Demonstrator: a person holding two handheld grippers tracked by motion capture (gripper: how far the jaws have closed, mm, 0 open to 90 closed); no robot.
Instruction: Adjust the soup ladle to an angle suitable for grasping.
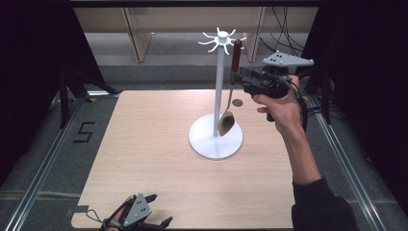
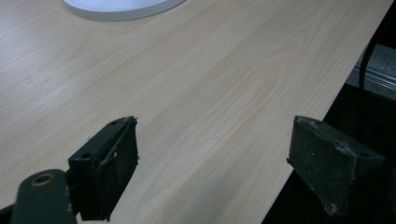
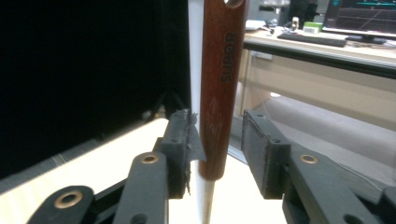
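**Ladle on rack hook, right fingers parted around handle**

Left gripper [image 1: 153, 222], bottom left of the high view: resting at the near edge of the bench [image 1: 159, 159], fingers [image 2: 108, 168] wide apart, bare wood between them. Rack base edge shows at the top of the left gripper view.

Centre of the high view: white rack [image 1: 219, 96], round base on the bench, thin pole, hook crown at top centre. Ladle [image 1: 230, 103] hangs along the pole's right side; bowl low, just above the base, reddish-brown handle up at a hook.

Right gripper [image 1: 236, 78], upper right of centre, held level at the upper handle by the person's right hand [image 1: 284, 108].

Right gripper view: handle runs upright between the fingers [image 3: 180, 144]. Left-of-frame finger touches or nearly touches the wood; right-of-frame finger stands off with a clear gap. Not clamped. Handle's lower end, where the pale metal shaft begins, sits level with the fingertips.

Writing: "SUPOR" stamped lengthwise on the handle. On the floor, left of the high view, a marking that reads like "5".
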